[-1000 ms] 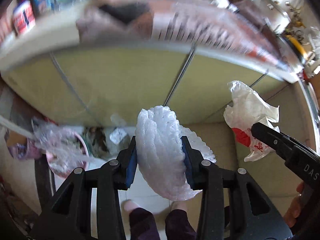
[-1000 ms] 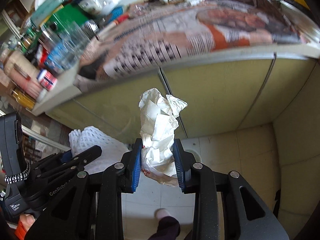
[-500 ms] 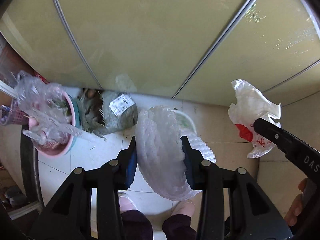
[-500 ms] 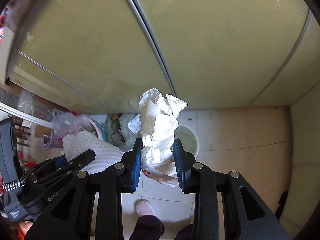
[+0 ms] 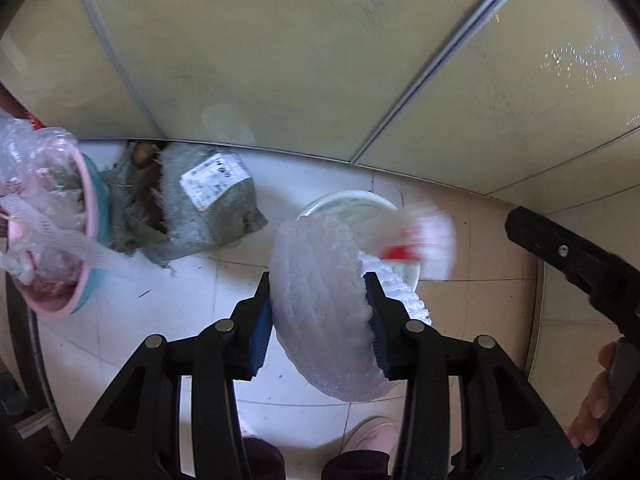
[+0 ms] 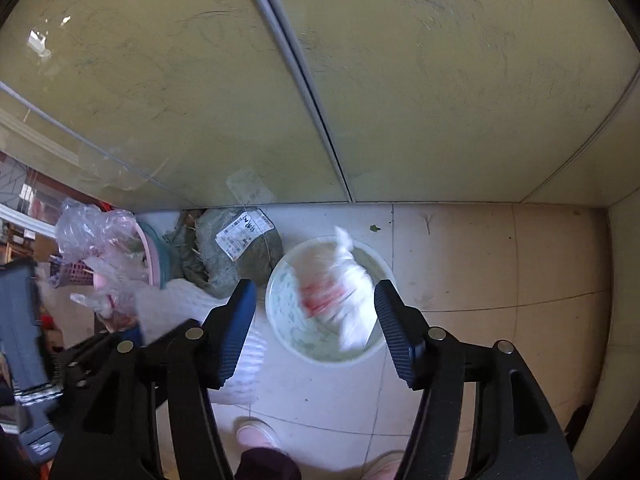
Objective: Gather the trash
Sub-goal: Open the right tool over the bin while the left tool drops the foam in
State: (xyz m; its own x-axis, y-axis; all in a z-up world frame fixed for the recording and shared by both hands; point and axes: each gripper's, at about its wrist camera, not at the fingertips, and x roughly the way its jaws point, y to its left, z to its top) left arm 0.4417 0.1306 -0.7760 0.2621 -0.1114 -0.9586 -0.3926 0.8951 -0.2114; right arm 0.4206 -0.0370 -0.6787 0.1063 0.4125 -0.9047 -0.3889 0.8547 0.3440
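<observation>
My left gripper (image 5: 319,312) is shut on a white foam net wrap (image 5: 320,300), held above the tiled floor. My right gripper (image 6: 314,330) is open and empty above a white round bucket (image 6: 288,340) on the floor. A crumpled white plastic bag with red print (image 6: 336,292) is blurred in mid-fall into that bucket. In the left wrist view the bag (image 5: 416,240) blurs over the bucket (image 5: 344,200), and my right gripper's finger (image 5: 568,256) shows at the right edge. In the right wrist view the foam wrap (image 6: 184,304) and left gripper show at lower left.
A grey sack with a white label (image 5: 208,204) lies against the yellow-green cabinet doors (image 5: 280,60). A pink and teal bin (image 5: 80,240) stuffed with clear plastic stands at left. My feet in pink slippers (image 6: 256,432) stand on the floor tiles below the grippers.
Both grippers tilted down from the counter to the floor. My right gripper opened and let go of the white plastic bag, which drops into the bucket. The left still holds the foam wrap.
</observation>
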